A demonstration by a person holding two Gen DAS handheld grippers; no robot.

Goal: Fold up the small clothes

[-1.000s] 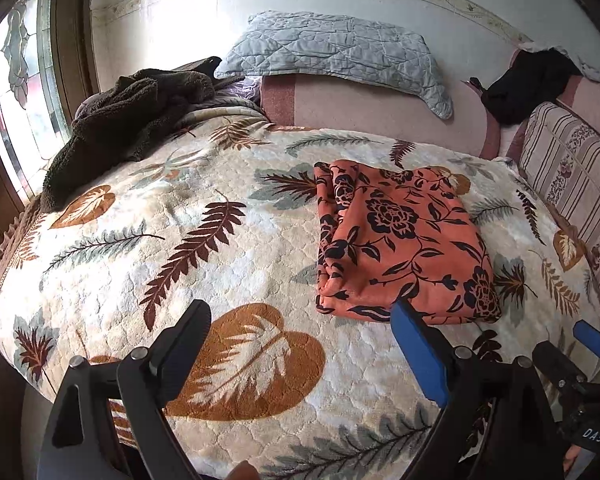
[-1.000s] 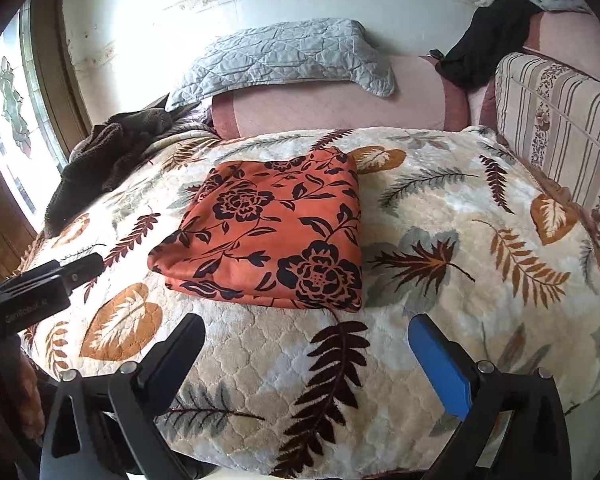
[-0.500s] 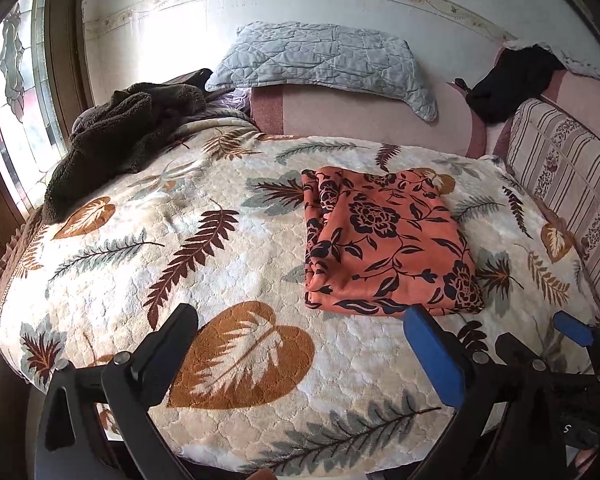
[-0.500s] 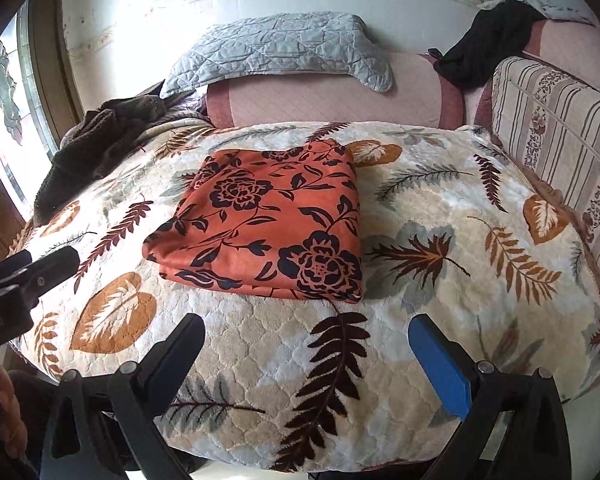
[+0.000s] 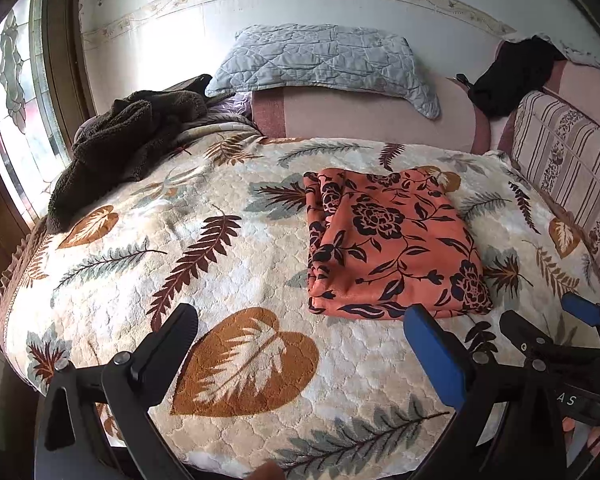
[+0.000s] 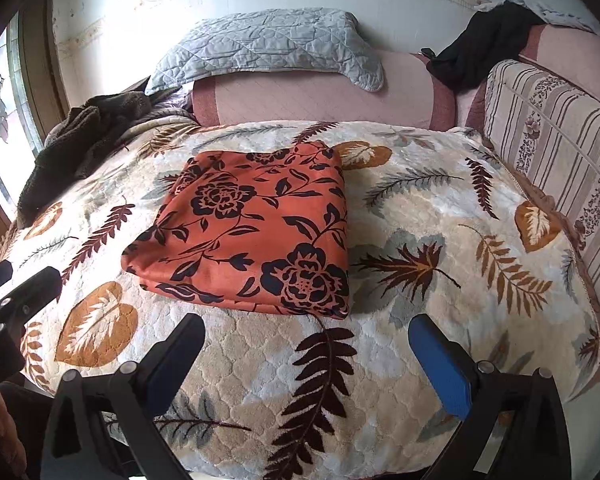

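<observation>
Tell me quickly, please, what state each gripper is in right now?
Left gripper: open, holding nothing, short of the folded orange floral garment.
Right gripper: open, holding nothing.

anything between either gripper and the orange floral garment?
Nothing visible. The folded orange floral garment lies flat on the leaf-print blanket, with only bare blanket between it and the left gripper and the right gripper. Both grippers are open and empty. The brown fleece sits far off by the window.
</observation>
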